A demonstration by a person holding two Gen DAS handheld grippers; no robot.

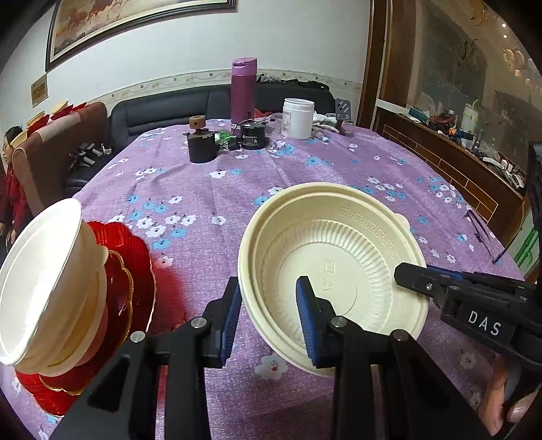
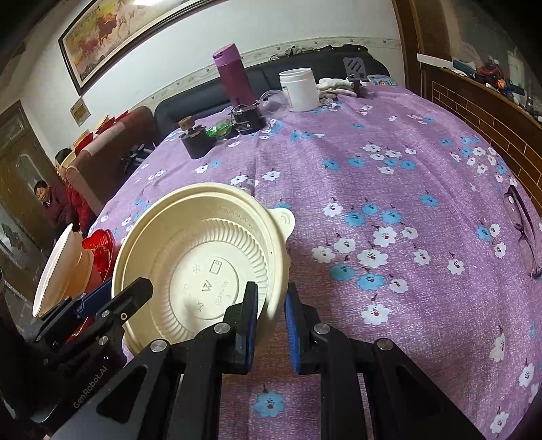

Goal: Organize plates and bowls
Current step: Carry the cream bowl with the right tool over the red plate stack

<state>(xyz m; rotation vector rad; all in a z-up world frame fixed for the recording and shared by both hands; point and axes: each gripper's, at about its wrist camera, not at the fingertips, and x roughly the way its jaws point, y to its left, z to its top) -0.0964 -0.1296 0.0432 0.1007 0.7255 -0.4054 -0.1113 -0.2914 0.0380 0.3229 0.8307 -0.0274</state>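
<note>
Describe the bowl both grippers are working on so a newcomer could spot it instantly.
On the purple floral tablecloth, nearest the cameras, sits a cream bowl, tilted. Unlike the white bowls stacked on red plates, it has ribbed walls and a tabbed rim.

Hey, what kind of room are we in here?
Probably a home living or dining room: a round table with a purple floral tablecloth, a dark sofa behind it, and a framed horse painting on the wall.

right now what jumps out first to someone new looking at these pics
The big cream bowl tilts up off the purple floral tablecloth at centre, with the left gripper and the right gripper each straddling its rim. To its left, white bowls lean stacked on red plates.
</note>
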